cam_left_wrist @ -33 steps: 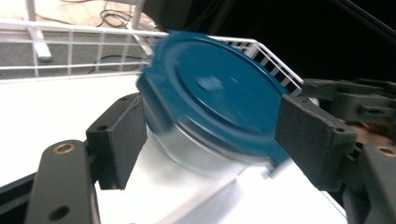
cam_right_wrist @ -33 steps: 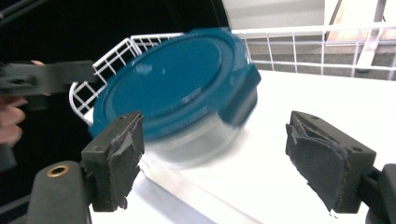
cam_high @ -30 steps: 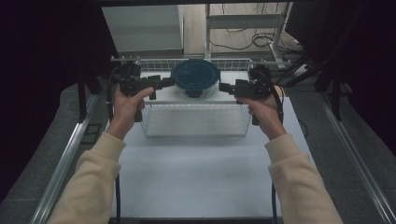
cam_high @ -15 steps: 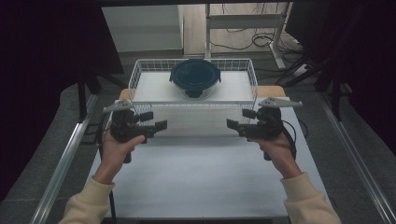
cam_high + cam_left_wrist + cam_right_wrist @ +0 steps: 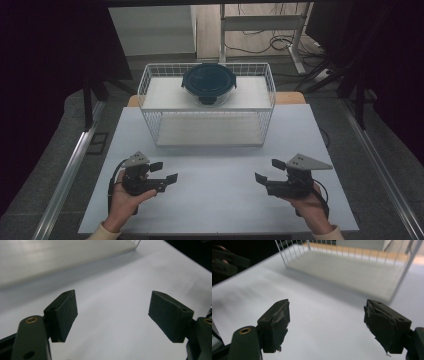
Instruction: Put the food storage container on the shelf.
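Both hands are hovering low over the near part of the white table, well apart from the wire rack. The left gripper is gaping wide with nothing between its jaws, and the right gripper is standing open and empty too. The lidded bowl is sitting on the rack's upper shelf. To my eye the placing looks done; any next move would mean reaching forward and up to that bowl.
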{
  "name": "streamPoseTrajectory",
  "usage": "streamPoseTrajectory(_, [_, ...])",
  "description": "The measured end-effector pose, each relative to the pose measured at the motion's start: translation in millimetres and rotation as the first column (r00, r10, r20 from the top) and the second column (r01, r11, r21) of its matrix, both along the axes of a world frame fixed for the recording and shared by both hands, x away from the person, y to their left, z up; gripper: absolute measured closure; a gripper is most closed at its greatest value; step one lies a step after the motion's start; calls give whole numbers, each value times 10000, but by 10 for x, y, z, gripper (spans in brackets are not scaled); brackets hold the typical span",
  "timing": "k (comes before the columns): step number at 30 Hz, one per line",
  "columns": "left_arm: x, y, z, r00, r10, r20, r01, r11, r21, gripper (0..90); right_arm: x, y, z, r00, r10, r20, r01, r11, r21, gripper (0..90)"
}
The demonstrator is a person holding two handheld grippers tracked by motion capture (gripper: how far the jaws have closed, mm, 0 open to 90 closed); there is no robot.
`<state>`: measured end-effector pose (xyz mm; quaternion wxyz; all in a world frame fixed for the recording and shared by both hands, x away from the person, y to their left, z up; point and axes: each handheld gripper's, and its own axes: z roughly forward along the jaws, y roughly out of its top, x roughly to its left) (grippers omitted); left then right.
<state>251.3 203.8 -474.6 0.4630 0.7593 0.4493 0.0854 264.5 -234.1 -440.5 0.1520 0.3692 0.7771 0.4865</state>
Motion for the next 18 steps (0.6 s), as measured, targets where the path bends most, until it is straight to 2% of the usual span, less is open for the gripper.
streamPoseTrajectory(1, [-23, 29, -40, 10000, 68, -27, -67, 9999, 131, 226, -54, -48, -129, 9998, -153, -161, 151, 9998, -117, 205])
streamPoseTrajectory(3, [-57, 64, -87, 9997, 255, -44, -254, 9994, 231, 226, -71, -69, -177, 9995, -177, -254, 173, 9997, -145, 205])
streamPoseTrajectory(5, [-106, 86, -170, 9992, 352, -165, -349, 9992, 208, 224, -110, -117, -292, 9985, -155, -523, 149, 9998, -122, 205])
streamPoseTrajectory(6, [-126, 83, -215, 9992, 294, -271, -286, 9991, 304, 219, -128, -149, -394, 9976, -292, -622, 266, 9988, -416, 206])
streamPoseTrajectory(10, [-130, 75, -266, 9988, 314, -382, -299, 9988, 400, 213, -102, -158, -478, 9954, -434, -858, 389, 9978, -538, 206])
streamPoseTrajectory(12, [-121, 70, -268, 9988, 360, -318, -345, 9983, 467, 209, -82, -146, -512, 9939, -438, -1008, 377, 9974, -618, 206])
streamPoseTrajectory(18, [-117, 72, -264, 9986, 517, -140, -508, 9972, 540, 203, -86, -147, -497, 9961, -406, -788, 346, 9965, -763, 206])
